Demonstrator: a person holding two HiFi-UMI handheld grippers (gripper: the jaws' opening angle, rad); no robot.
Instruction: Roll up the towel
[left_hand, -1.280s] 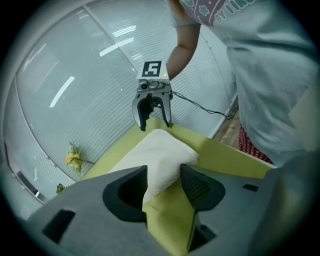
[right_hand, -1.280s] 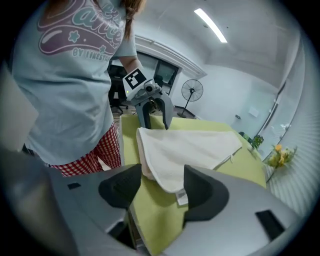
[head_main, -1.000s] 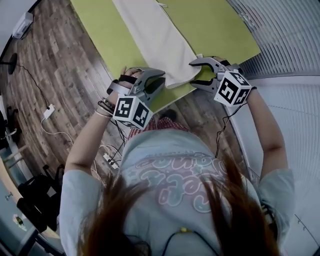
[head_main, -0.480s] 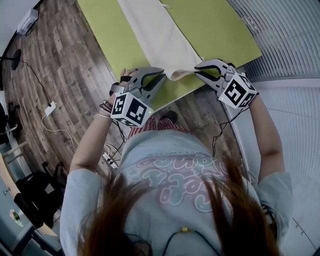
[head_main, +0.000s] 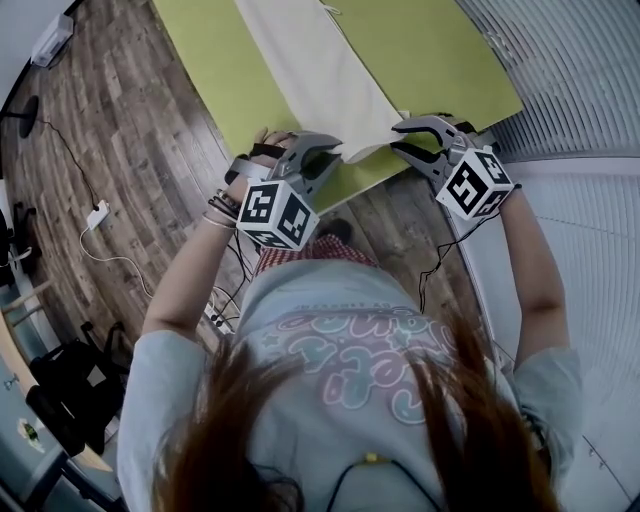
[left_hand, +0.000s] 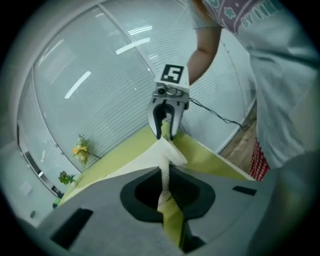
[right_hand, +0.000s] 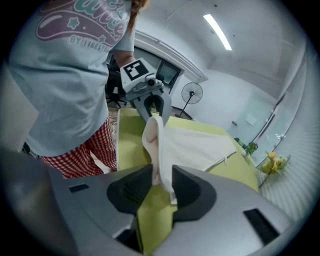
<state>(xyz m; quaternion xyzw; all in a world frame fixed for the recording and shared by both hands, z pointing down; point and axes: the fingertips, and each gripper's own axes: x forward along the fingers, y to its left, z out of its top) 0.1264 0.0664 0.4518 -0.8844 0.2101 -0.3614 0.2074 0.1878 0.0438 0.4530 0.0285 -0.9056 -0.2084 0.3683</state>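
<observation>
Cream cloth, the towel (head_main: 320, 70), lies as a long strip on a lime-green tabletop (head_main: 450, 50), running from the far side to the edge nearest the person. Both hand-held tools work at that near end. The left gripper (head_main: 330, 150) sits at the towel's near left corner and the right gripper (head_main: 396, 137) at its near right corner, so the short near edge spans the space between them.

In the left gripper view the jaws are pressed together on a thin pinch of the cloth. The corner is drawn up off the green surface into a narrow ridge that leads away towards the other tool, which faces it from across the towel.

In the right gripper view a thicker, doubled fold of the towel stands upright between the jaws, which are set a little apart. These jaws have just been easing open, yet the fold fills the space between the pads and looks held rather than dropped. Beyond the fold the rest of the towel lies flat on the tabletop.

Both tools tilt downward over the table's near edge, just above a wooden floor (head_main: 120, 150), and the person's checked trousers (head_main: 310, 255) show below them.
</observation>
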